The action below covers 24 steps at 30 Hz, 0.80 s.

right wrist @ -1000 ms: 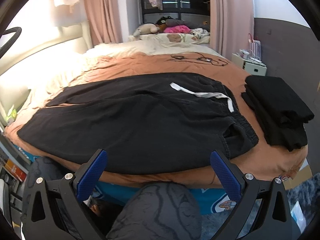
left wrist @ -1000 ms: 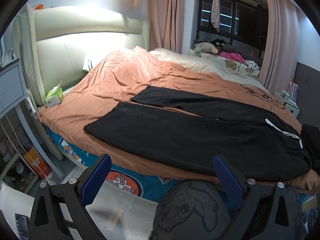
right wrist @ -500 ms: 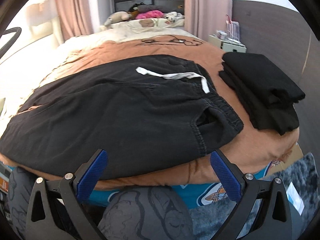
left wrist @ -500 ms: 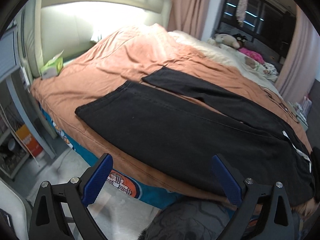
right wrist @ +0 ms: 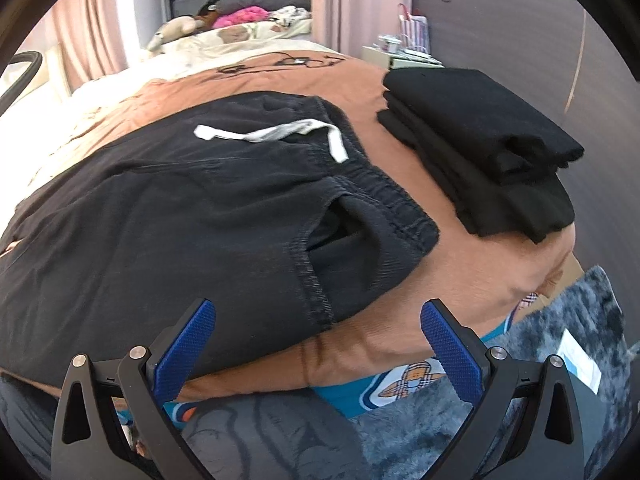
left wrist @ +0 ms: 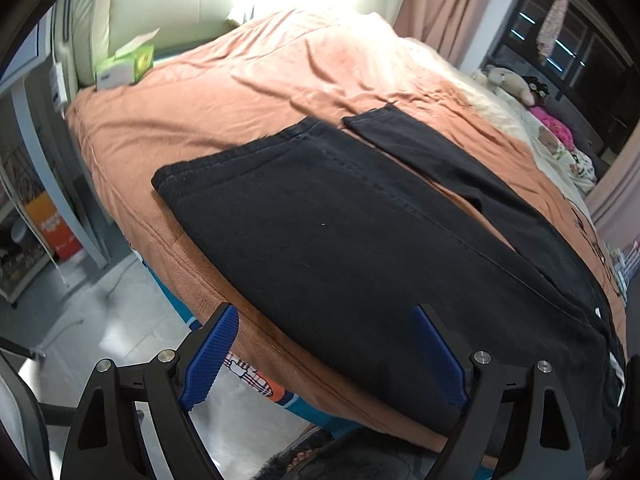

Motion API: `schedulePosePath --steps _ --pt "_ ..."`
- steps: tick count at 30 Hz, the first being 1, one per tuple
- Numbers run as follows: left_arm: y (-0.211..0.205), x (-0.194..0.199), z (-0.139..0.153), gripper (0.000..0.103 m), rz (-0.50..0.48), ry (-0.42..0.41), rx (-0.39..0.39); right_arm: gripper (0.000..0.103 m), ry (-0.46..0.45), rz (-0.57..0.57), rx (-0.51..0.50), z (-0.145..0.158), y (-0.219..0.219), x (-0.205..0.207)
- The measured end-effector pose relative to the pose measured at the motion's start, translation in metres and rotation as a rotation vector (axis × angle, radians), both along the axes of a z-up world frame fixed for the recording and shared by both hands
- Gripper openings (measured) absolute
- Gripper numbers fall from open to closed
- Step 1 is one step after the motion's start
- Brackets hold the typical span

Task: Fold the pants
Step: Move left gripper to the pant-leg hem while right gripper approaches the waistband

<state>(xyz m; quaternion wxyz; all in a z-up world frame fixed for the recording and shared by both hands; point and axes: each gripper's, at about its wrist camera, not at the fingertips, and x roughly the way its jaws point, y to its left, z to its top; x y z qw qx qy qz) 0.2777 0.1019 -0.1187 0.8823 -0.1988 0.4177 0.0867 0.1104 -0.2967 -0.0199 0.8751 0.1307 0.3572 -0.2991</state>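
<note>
One pair of black pants (left wrist: 360, 248) is shown spread flat on the bed (left wrist: 240, 92), its long axis running along the near edge: two leg hems toward the left gripper (left wrist: 326, 354), the waistband (right wrist: 384, 200) with one white drawstring (right wrist: 276, 132) toward the right gripper (right wrist: 318, 350). The near leg lies just ahead of the left jaws, which are closing with nothing between them. The right jaws are held wide and empty, the waist corner just ahead. One stack of folded clothes (right wrist: 480, 144) is seen beside the waistband. The first fold is judged not yet begun.
</note>
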Motion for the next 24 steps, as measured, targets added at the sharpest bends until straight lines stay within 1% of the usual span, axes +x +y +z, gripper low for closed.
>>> schedulePosePath --steps 2,3,5,6,11,14,19,21,22,23,24 --pt "0.002 0.005 -0.006 0.077 0.008 0.022 -0.007 0.103 0.011 -0.026 0.005 -0.002 0.000 0.006" --pt "0.002 0.008 -0.008 0.075 0.009 0.029 -0.008 0.103 0.011 -0.033 0.008 -0.004 -0.003 0.007" --pt "0.003 0.012 -0.012 0.064 0.014 0.045 -0.008 0.103 0.017 -0.049 0.014 -0.006 -0.005 0.010" --pt "0.005 0.014 -0.012 0.062 0.019 0.046 -0.007 0.103 0.018 -0.054 0.015 -0.007 -0.009 0.011" --pt "0.012 0.018 -0.011 0.042 0.056 0.049 0.001 0.103 0.028 -0.076 0.036 -0.013 -0.020 0.013" --pt "0.014 0.021 -0.011 0.041 0.067 0.044 0.000 0.103 0.034 -0.077 0.056 -0.018 -0.025 0.019" --pt "0.017 0.030 -0.015 0.041 0.075 0.050 0.002 0.103 0.030 -0.073 0.080 -0.027 -0.044 0.015" --pt "0.018 0.033 -0.017 0.041 0.078 0.054 0.007 0.100 0.023 -0.069 0.088 -0.031 -0.049 0.014" --pt "0.019 0.034 -0.017 0.041 0.080 0.054 0.011 0.095 0.016 -0.063 0.096 -0.032 -0.051 0.014" --pt "0.020 0.035 -0.016 0.041 0.081 0.056 0.011 0.083 0.003 -0.051 0.115 -0.033 -0.054 0.015" --pt "0.020 0.034 -0.014 0.039 0.087 0.048 0.009 0.075 -0.006 -0.038 0.136 -0.035 -0.056 0.015"
